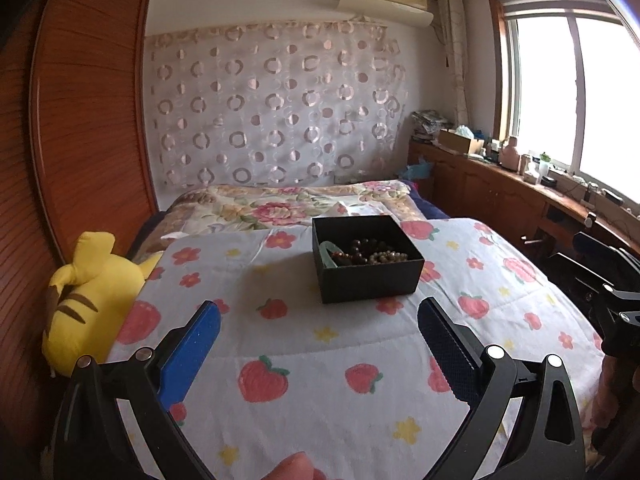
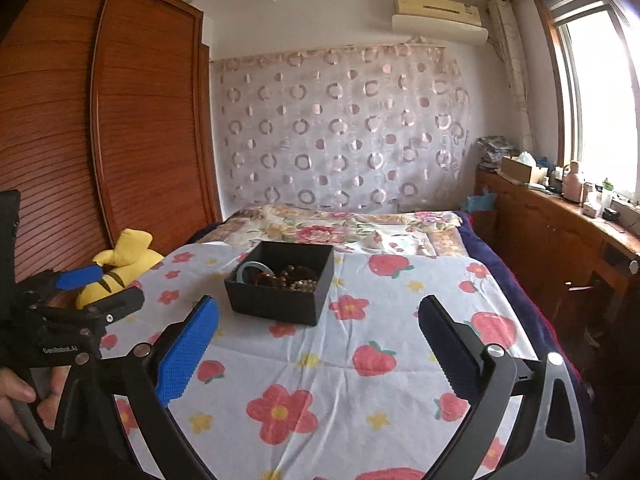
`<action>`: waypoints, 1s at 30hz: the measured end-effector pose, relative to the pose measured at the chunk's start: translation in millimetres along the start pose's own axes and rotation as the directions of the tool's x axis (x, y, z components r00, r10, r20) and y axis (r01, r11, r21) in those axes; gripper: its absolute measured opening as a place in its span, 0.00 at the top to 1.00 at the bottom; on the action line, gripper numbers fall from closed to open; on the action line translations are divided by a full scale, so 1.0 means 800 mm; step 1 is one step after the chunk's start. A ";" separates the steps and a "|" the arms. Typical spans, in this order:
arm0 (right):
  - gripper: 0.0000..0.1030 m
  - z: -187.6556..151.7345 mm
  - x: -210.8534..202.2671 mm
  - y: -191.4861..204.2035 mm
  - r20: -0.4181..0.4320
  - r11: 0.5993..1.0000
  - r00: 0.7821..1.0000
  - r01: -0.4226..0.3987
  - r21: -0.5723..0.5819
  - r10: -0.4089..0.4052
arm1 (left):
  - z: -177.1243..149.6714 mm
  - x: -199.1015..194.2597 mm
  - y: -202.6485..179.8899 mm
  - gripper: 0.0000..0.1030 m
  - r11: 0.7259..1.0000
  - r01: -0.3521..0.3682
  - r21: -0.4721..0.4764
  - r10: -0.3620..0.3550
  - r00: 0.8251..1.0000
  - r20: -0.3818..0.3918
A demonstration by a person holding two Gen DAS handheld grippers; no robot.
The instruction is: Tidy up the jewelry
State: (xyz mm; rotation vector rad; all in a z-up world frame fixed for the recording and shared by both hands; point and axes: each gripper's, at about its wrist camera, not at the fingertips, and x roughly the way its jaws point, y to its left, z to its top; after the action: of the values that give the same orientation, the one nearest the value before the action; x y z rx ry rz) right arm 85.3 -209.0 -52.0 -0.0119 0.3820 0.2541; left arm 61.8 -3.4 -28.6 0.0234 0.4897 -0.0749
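Observation:
A black open box (image 1: 370, 276) stands on the strawberry-print quilt (image 1: 304, 344) on the bed. It holds a pale green bangle (image 1: 330, 250) and dark and light brown bead bracelets (image 1: 372, 254). The box (image 2: 280, 300), bangle (image 2: 250, 270) and beads (image 2: 294, 278) also show in the right wrist view. My left gripper (image 1: 318, 322) is open and empty, short of the box and above the quilt. My right gripper (image 2: 318, 322) is open and empty, also short of the box. The left gripper (image 2: 80, 292) shows at the left edge of the right wrist view.
A yellow plush toy (image 1: 86, 300) lies at the bed's left edge against a wooden wardrobe (image 1: 80, 120). A floral blanket (image 1: 288, 204) covers the bed's far end. A wooden counter (image 1: 520, 188) with bottles and boxes runs under the window on the right.

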 end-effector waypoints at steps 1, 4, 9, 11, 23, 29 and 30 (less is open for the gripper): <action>0.02 -0.001 0.001 -0.001 -0.001 1.000 1.000 0.004 -0.002 -0.004 | -0.001 0.000 -0.001 0.07 1.000 0.000 0.004 0.000 1.000 0.001; 0.02 -0.005 0.004 -0.002 -0.005 1.000 1.000 0.009 0.000 -0.009 | -0.002 -0.001 -0.004 0.07 1.000 0.006 0.011 -0.006 1.000 0.003; 0.02 -0.009 0.006 -0.002 -0.010 1.000 1.000 0.008 0.003 -0.008 | -0.004 -0.006 -0.005 0.07 1.000 0.014 0.015 -0.014 1.000 0.016; 0.02 -0.009 0.005 -0.002 -0.009 1.000 1.000 0.007 0.006 -0.007 | -0.004 -0.008 -0.004 0.07 1.000 0.018 0.017 -0.019 1.000 0.022; 0.02 -0.010 0.006 -0.003 -0.009 1.000 1.000 0.005 0.008 -0.005 | -0.005 -0.015 -0.004 0.07 1.000 0.012 0.010 -0.012 0.999 0.035; 0.02 -0.013 0.006 -0.003 -0.008 1.000 1.000 0.005 0.009 -0.005 | -0.004 -0.020 -0.005 0.07 1.000 0.010 0.009 -0.011 0.999 0.040; 0.02 -0.013 0.006 -0.003 -0.008 1.000 1.000 0.006 0.008 -0.005 | -0.004 -0.020 -0.005 0.07 1.000 0.010 0.010 -0.011 0.999 0.040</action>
State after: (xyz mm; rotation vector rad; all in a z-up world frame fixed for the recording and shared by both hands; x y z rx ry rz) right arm 86.4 -210.6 -63.8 -0.0056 0.3907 0.2470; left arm 46.1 -6.2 -24.1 0.0284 0.4495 -0.0878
